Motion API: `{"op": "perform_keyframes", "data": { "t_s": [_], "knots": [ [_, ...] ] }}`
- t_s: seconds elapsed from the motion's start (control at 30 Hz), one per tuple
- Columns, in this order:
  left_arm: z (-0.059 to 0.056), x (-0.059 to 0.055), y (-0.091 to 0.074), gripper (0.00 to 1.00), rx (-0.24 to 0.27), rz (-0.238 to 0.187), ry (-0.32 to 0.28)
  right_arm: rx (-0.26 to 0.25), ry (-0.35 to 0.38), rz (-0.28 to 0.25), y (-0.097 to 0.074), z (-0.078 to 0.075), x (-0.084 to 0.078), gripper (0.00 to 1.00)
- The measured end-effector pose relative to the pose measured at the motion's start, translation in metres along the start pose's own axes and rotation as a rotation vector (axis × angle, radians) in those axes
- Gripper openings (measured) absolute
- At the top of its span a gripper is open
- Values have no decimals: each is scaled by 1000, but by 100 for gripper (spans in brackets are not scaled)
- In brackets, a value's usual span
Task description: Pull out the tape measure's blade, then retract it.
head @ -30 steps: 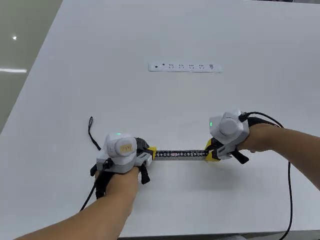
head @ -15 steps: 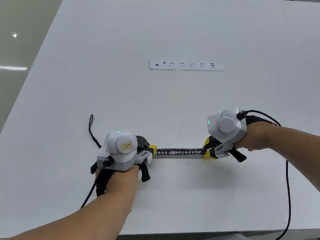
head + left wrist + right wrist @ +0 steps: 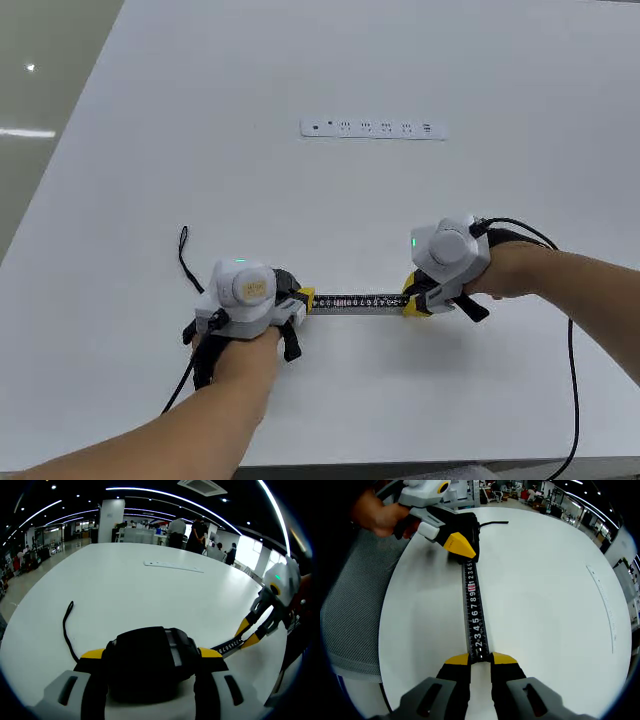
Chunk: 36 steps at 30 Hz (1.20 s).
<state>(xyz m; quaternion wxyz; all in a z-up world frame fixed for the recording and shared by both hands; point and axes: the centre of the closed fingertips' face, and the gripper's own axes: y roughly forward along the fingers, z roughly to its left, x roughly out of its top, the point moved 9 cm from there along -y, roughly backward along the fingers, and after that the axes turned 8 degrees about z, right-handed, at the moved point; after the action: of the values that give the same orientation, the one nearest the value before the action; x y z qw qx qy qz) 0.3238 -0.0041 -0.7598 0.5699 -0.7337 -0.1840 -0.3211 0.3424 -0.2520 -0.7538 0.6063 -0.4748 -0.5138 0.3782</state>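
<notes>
Looking down in the head view, we see the left tool clamped on the black tape measure, which sits on the white desk. Its blade runs straight across to the right tool, which pinches its end. A power strip lies well beyond.

In the left gripper view, we find the tape measure gripped between the yellow tips, the blade leading off to the right tool.

In the right gripper view, the yellow tips are pressed together on the blade at its lowest numbers, with the tape measure at the far end.
</notes>
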Motion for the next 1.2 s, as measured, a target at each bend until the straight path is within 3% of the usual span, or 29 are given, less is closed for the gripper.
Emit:
{"op": "perform_keyframes", "data": {
  "t_s": [1.2],
  "knots": [
    [0,0,0,68,-1,0,0,4,-1,-6,5,1,12,14]
  ]
}}
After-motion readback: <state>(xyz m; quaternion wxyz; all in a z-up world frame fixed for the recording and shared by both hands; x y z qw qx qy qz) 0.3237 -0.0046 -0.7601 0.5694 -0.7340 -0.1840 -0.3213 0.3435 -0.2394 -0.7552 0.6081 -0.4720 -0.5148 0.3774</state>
